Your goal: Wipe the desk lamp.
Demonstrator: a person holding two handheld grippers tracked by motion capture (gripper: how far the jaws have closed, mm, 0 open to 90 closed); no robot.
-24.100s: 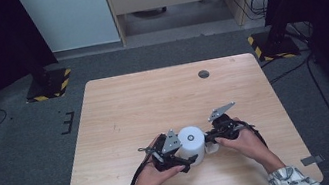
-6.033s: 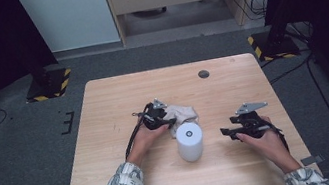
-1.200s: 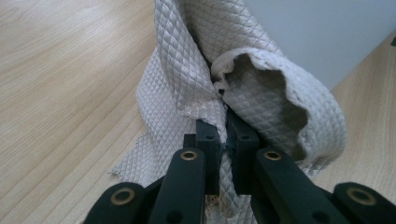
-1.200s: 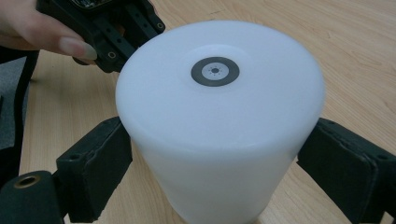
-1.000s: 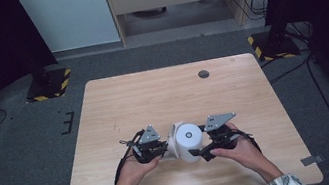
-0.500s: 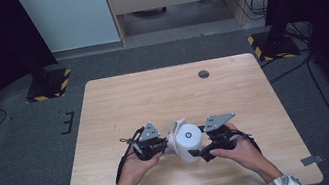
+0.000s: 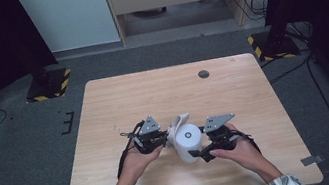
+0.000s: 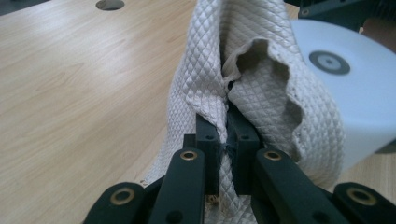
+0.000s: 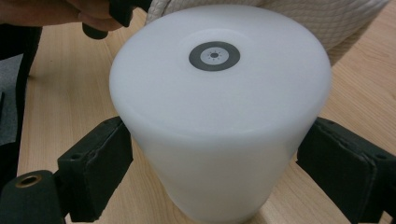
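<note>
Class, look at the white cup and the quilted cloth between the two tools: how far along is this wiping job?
Done: the right tool grips the white cup by its sides, base up, and the left tool has pinched the quilted cloth. In hand: the cloth lies against the cup's side, over the table. Left: probably rubbing round the remaining sides, then setting both down.

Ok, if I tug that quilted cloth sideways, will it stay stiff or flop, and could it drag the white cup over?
Probably floppy: the quilted cloth folds and curls where the left hand-held gripper pinches it. It looks light and textured, so slipping seems unlikely. The white cup sits between the right hand-held gripper's pads, so it likely stays upright.
</note>
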